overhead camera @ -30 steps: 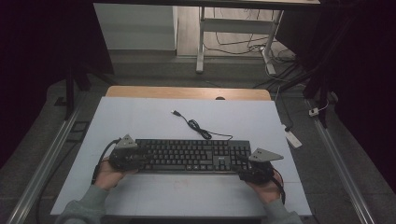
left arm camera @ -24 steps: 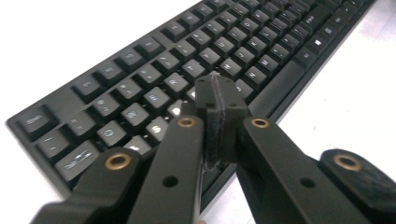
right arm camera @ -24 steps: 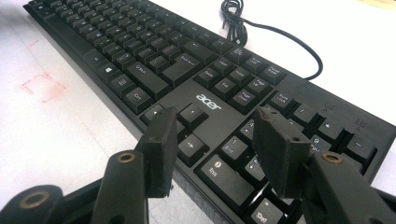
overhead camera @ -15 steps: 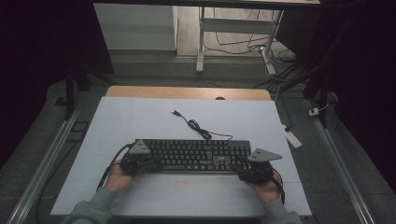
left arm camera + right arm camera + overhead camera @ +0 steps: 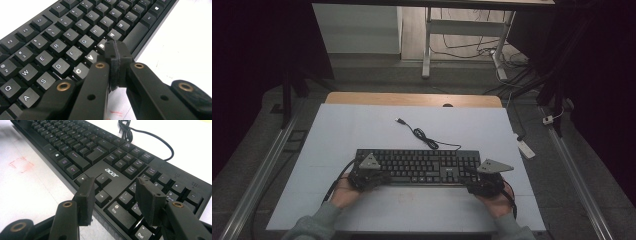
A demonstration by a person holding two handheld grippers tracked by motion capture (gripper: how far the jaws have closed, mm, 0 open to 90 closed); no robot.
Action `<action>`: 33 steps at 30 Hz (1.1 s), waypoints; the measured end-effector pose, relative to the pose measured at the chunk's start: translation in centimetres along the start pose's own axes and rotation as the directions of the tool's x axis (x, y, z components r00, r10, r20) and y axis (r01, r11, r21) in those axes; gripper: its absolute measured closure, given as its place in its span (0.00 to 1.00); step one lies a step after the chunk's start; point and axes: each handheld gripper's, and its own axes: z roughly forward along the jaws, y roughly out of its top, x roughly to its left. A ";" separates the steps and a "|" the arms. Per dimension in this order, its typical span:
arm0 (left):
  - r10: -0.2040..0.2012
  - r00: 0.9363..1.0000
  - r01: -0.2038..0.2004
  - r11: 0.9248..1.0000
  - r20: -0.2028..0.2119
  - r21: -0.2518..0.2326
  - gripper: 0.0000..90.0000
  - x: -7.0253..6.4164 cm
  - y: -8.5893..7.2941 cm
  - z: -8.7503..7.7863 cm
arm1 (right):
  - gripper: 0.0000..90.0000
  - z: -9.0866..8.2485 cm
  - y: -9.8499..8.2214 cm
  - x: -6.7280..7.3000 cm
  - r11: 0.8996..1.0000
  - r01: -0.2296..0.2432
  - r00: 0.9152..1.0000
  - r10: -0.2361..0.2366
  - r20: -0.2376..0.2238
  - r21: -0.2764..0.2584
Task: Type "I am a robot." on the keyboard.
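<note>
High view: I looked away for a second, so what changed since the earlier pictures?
The left gripper slid rightward from the corner of the black plastic keyboard to over its keys; its jaws have just closed, holding nothing. The right gripper, keyboard and black USB cable stayed put.

A lab: white test table (image 5: 362, 135), dark surrounding frames
</note>
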 end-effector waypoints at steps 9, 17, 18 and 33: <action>-0.010 1.000 0.009 1.000 0.002 0.018 0.99 0.0 -0.1 0.6 | 0.56 0.0 0.0 -0.1 1.000 -0.003 1.000 0.003 0.004 0.006; 0.001 1.000 -0.001 1.000 -0.014 0.010 0.99 0.0 -0.2 0.5 | 0.56 0.0 0.0 0.0 1.000 -0.002 1.000 0.002 0.002 0.003; 0.001 1.000 -0.001 1.000 -0.015 0.000 0.99 0.0 -0.2 0.4 | 0.56 0.0 0.0 0.0 1.000 -0.001 1.000 0.001 0.003 0.004; -0.100 0.994 0.093 0.986 -0.047 -0.139 0.53 1.6 -0.4 -2.9 | 0.56 -0.1 -0.1 -0.2 1.000 -0.007 1.000 0.007 0.007 -0.001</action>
